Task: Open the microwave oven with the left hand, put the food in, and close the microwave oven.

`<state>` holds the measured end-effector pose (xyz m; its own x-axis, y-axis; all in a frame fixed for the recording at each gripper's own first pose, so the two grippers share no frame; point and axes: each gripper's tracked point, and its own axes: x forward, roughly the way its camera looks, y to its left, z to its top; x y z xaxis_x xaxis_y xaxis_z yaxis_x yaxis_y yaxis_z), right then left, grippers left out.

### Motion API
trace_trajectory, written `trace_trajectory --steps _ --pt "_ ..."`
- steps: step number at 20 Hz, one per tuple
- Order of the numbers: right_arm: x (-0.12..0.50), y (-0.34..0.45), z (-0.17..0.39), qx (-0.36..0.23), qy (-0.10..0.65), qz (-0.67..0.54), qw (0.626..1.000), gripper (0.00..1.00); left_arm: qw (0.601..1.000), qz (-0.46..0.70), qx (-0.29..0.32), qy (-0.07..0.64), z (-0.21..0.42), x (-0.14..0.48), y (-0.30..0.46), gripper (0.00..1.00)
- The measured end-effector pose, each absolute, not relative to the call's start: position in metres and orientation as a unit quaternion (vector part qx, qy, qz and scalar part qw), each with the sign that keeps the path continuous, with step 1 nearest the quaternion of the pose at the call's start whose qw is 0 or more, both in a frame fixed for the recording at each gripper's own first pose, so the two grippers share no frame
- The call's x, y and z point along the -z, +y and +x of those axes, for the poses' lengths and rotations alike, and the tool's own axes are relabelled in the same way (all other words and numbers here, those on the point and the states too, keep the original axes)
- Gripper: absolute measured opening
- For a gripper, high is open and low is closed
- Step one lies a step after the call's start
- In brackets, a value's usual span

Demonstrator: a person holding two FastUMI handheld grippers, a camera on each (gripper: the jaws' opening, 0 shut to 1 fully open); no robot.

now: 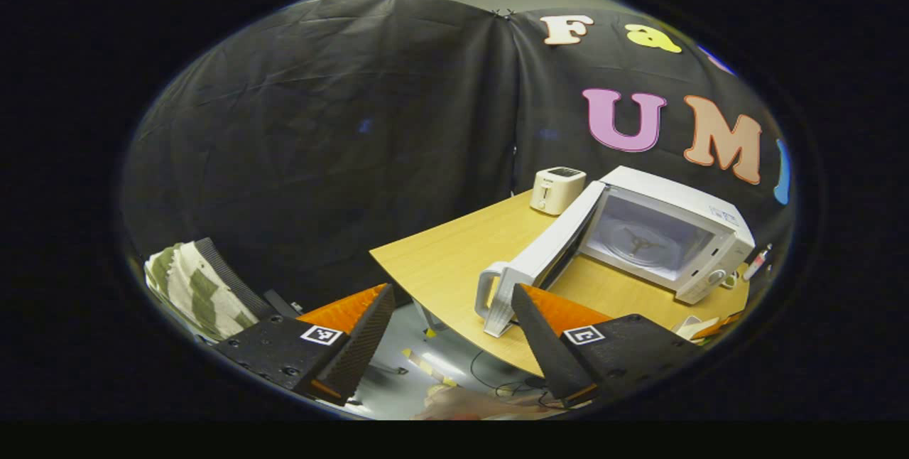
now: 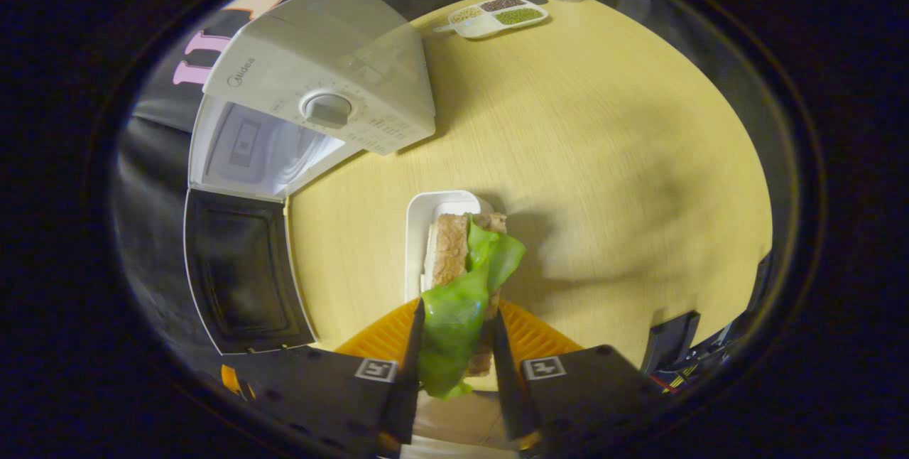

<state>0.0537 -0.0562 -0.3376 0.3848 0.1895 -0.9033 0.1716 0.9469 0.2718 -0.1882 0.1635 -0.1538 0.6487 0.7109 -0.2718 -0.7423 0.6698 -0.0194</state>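
A boxy white microwave oven (image 1: 675, 235) is seen standing on the pale wood-grain bench (image 1: 454, 253), its door (image 1: 543, 256) swung fully open with the curved handle (image 1: 490, 292) reaching toward the bench's near edge; inside, a round turntable is visible in the cavity. Behind it a small cream toaster (image 1: 557, 189) is set close to the wrinkled black cloth wall. In the left gripper view the left hand-held gripper (image 1: 451, 335) is held wide apart and empty, off the bench's rounded edge, just beside the door handle but not touching it. In the right gripper view the food (image 2: 461, 281) — a sandwich of coarse brown bread and glossy green lettuce — is clamped between the fingers of the right hand-held gripper (image 2: 454, 345), above a white rectangular tray (image 2: 426, 231) lying on the bench. The open cavity is found to the left of the food, near it. A broad stretch of bare bench is left to the right, with a divided dish (image 2: 497, 17) of grains at the far edge.
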Motion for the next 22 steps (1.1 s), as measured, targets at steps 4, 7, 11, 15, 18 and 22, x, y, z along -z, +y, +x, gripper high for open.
trace_trajectory --steps 4,7,11,15,18,22 --pt "0.343 -0.050 0.055 -0.011 0.545 0.162 0.823 0.37 0.906 -0.071 -0.399 0.126 -0.187 0.159 0.166 0.98" --pt "0.333 -0.045 0.054 -0.014 0.535 0.178 0.826 0.37 0.907 -0.066 -0.393 0.133 -0.186 0.161 0.170 0.98" --pt "0.312 -0.039 0.057 -0.010 0.502 0.213 0.838 0.37 0.914 -0.070 -0.373 0.142 -0.180 0.167 0.177 0.98" --pt "0.293 -0.018 0.056 -0.007 0.469 0.247 0.848 0.37 0.926 -0.053 -0.344 0.146 -0.174 0.161 0.199 0.98" --pt "0.284 0.004 0.050 0.002 0.444 0.259 0.858 0.37 0.934 -0.045 -0.321 0.152 -0.171 0.159 0.221 0.97" --pt "0.277 0.040 0.044 0.007 0.420 0.264 0.868 0.37 0.937 -0.052 -0.304 0.162 -0.172 0.162 0.257 0.97"
